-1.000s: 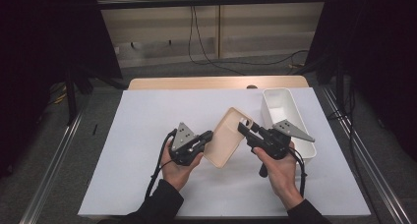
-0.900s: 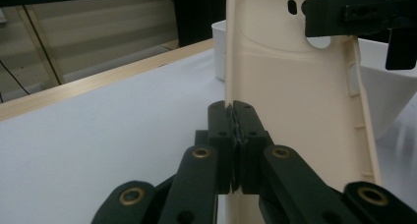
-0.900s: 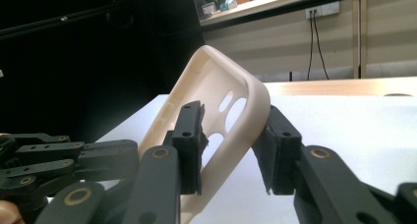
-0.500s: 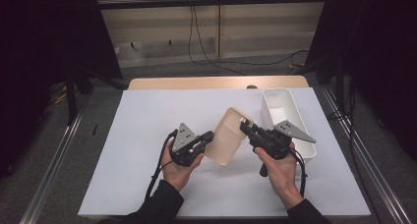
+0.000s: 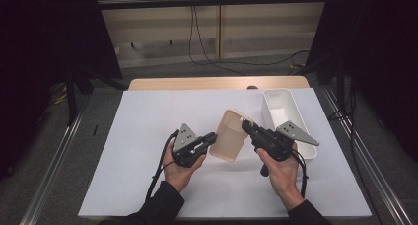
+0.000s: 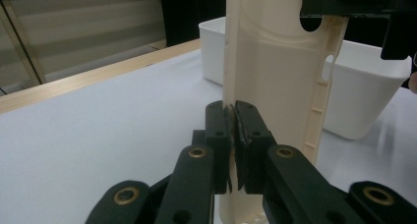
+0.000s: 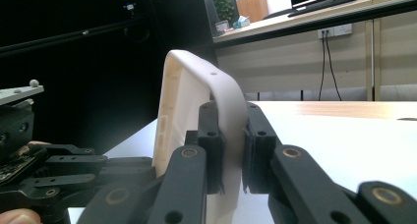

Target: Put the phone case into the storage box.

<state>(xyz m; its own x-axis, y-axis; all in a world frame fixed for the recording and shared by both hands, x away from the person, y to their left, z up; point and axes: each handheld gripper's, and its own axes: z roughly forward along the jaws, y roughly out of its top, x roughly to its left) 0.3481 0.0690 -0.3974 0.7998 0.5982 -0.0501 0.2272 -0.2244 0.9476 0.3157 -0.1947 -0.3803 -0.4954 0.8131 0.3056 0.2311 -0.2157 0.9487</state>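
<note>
A cream plastic bin [image 5: 227,136] is held tilted just above the white table between both grippers. My left gripper [image 5: 213,137] is shut on the bin's near left wall; the left gripper view has the pads pinching the thin cream edge [image 6: 231,121] of the bin [image 6: 275,62]. My right gripper [image 5: 245,126] grips the rounded rim on the right side. Its jaws have just been closing, and in the right gripper view they [image 7: 230,130] clamp the curved rim of the bin [image 7: 182,96].
A white rectangular tray [image 5: 272,94] stands on the table to the right, close behind the right hand, also in the left gripper view [image 6: 364,86]. A wooden strip [image 5: 217,83] runs along the table's far edge. Metal rails flank the table.
The cream bin has turned more upright between the grippers. The right jaws have closed onto its rim. Both hands stay where they were.
</note>
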